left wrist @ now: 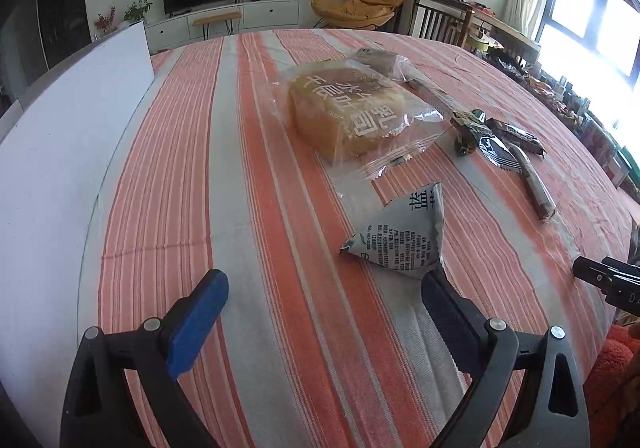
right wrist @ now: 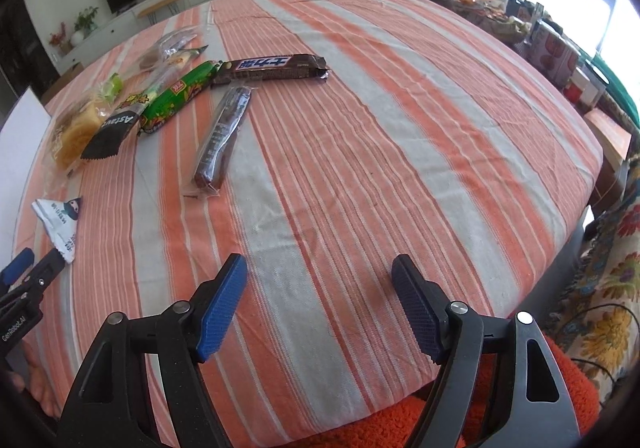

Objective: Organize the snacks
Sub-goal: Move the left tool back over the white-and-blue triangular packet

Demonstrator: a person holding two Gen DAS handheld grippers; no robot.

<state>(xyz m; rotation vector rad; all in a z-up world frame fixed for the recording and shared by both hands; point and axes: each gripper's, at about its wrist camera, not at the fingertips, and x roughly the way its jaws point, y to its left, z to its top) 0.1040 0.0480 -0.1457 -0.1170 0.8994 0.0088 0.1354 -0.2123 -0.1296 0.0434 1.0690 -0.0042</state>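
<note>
On striped cloth (right wrist: 360,128), crinkly triangular packet (left wrist: 400,236)

The left gripper (left wrist: 325,290) comes up with black plastic arms, each with a long cut-out slot, and round silver pins at the joints. Its fingers (left wrist: 198,322) wear bright blue pads with a fine woven grip pattern. Seen from the other side, its black body carries small white lettering that reads GenRobot.AI. The right gripper (right wrist: 319,290) is the same build: black slotted arms, shiny silver pins, blue textured pads on the fingers (right wrist: 222,312). At the edge of the left view its black housing shows small screws and part of a white marking.
</note>
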